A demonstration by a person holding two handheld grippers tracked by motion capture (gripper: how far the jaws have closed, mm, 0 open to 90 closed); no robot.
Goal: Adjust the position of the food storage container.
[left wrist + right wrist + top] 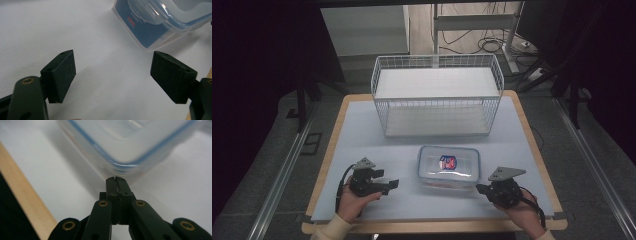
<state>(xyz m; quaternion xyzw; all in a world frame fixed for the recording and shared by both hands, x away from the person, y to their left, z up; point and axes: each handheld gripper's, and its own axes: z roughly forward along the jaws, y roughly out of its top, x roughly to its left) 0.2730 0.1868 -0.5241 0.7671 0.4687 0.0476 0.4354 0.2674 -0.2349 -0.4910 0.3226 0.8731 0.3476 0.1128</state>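
A clear plastic food box (449, 168) with a blue-rimmed lid and a red and blue label lies on the white table cover, near the front middle. My left gripper (393, 185) rests on the table to the box's left, jaws wide open with nothing between them. In the left gripper view the box (160, 22) lies ahead and to the right of the open gripper (113, 75). My right gripper (480, 188) sits at the box's front right corner, shut. In the right gripper view its closed tips (116, 180) point at the corner of the box (130, 147), right up against it or nearly so.
A white wire basket (437, 95) stands behind the box at the back of the table. The wooden table edge (532, 150) runs along the right. Cables and a metal frame (492, 35) lie on the floor beyond. Bare white cover (362, 135) spreads to the left.
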